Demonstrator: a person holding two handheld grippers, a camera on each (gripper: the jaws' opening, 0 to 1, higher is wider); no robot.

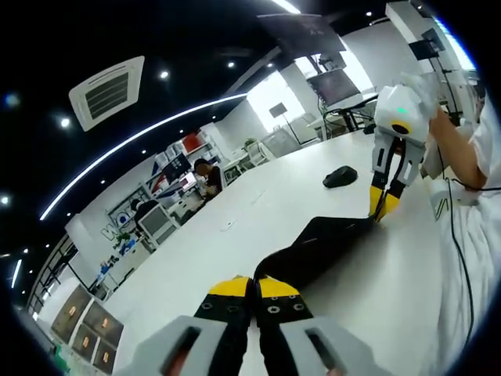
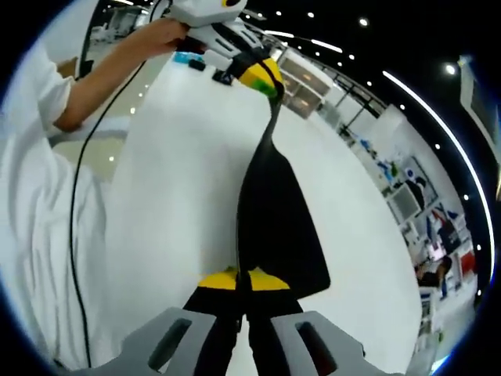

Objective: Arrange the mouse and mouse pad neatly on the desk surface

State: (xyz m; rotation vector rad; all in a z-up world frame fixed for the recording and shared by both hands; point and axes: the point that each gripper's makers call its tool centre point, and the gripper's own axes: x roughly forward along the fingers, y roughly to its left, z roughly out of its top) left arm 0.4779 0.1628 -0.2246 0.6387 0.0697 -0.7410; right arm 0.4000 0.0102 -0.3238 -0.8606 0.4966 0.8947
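Observation:
A black mouse pad [image 1: 317, 247] hangs stretched between both grippers above the white desk [image 1: 258, 211]. My left gripper [image 1: 253, 287] is shut on its near end. At the far end my right gripper [image 1: 383, 205] pinches the pad's other edge. In the right gripper view the same pad [image 2: 278, 219] runs from my right gripper [image 2: 244, 280], shut on its edge, up to the left gripper [image 2: 262, 78], which a hand holds. A black mouse [image 1: 340, 177] lies on the desk beyond the pad, left of the right gripper.
A person in white [image 1: 470, 180] stands at the desk's right edge, with a black cable [image 1: 458, 258] hanging down. Monitors [image 1: 335, 84] stand at the desk's far end. Shelves and a seated person [image 1: 207, 176] are in the background.

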